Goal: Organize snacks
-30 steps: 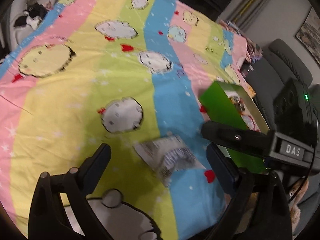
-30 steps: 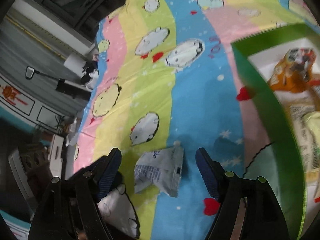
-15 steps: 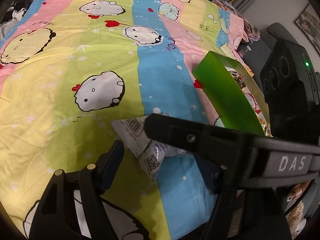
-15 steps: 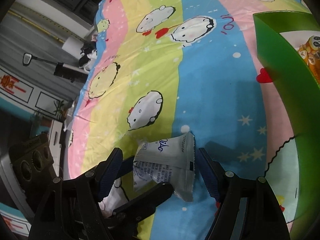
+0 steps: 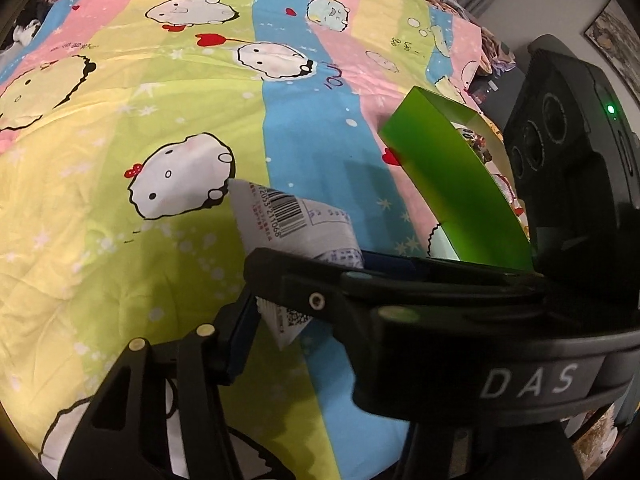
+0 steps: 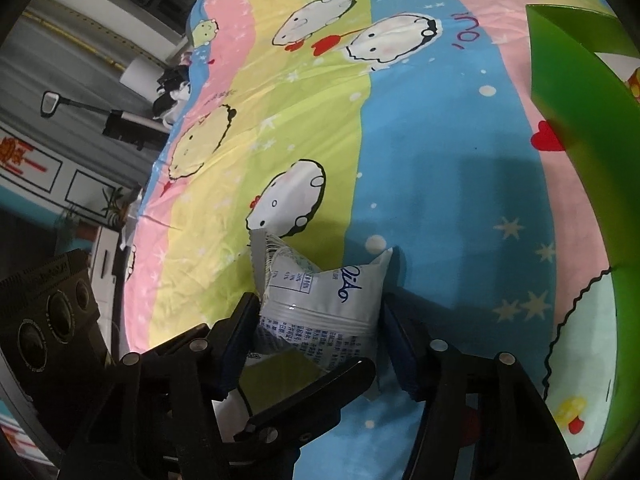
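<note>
One white snack packet (image 6: pixel 320 304) — one green box (image 6: pixel 580 128) — two tools.

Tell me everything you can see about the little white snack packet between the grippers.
The snack packet is a small, glossy white, pillow-shaped pouch with crimped ends, blue script lettering, fine printed text and a barcode. It is crumpled and tilted above the striped cartoon bedsheet. The right gripper has its fingers pressed against both sides; the left gripper's finger crosses its lower edge.

Cartoon-print striped bedsheet (image 5: pixel 168 92) under dim light; grey panelled wall (image 6: pixel 48 80) beyond; framed picture (image 5: pixel 616 40) on wall.
</note>
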`<state>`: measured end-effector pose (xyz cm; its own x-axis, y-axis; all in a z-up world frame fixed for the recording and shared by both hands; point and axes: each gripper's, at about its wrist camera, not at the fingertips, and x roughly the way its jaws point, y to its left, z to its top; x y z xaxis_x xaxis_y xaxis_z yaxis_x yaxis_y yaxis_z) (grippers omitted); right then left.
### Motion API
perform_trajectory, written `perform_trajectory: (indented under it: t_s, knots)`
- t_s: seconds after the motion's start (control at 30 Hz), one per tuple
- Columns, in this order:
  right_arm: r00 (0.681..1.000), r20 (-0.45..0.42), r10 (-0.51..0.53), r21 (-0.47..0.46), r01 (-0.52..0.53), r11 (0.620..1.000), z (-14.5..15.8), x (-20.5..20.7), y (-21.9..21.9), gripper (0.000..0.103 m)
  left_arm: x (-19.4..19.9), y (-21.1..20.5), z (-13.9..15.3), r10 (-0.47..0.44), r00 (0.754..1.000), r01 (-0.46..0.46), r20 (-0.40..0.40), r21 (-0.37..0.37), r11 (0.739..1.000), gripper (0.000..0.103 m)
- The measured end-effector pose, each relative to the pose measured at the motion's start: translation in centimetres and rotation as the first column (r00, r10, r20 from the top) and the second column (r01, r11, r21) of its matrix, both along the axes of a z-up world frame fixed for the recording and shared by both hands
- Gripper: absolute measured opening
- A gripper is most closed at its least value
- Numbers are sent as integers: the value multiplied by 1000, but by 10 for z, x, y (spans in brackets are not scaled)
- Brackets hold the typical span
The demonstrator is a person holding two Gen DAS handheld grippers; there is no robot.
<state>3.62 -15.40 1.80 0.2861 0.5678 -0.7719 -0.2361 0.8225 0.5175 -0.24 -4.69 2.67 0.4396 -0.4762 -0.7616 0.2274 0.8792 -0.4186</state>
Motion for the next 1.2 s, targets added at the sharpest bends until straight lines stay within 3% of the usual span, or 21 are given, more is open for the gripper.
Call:
perform_trajectory:
  t_s: [0.5, 0.83, 1.2]
  knots:
    - [989, 146, -8, -3, 9, 1000, 39, -16, 2, 61, -13, -1, 35, 5, 991, -4, 134, -13, 1000, 52]
    - [956, 288, -53, 64, 36, 997, 89, -40, -25, 61, -31, -26, 85, -20, 958, 11, 288, 33, 999, 52]
    - [931, 347, -110, 122, 72, 990, 113, -54, -61, 61, -41, -56, 112, -58, 932, 37, 359, 65, 997, 52]
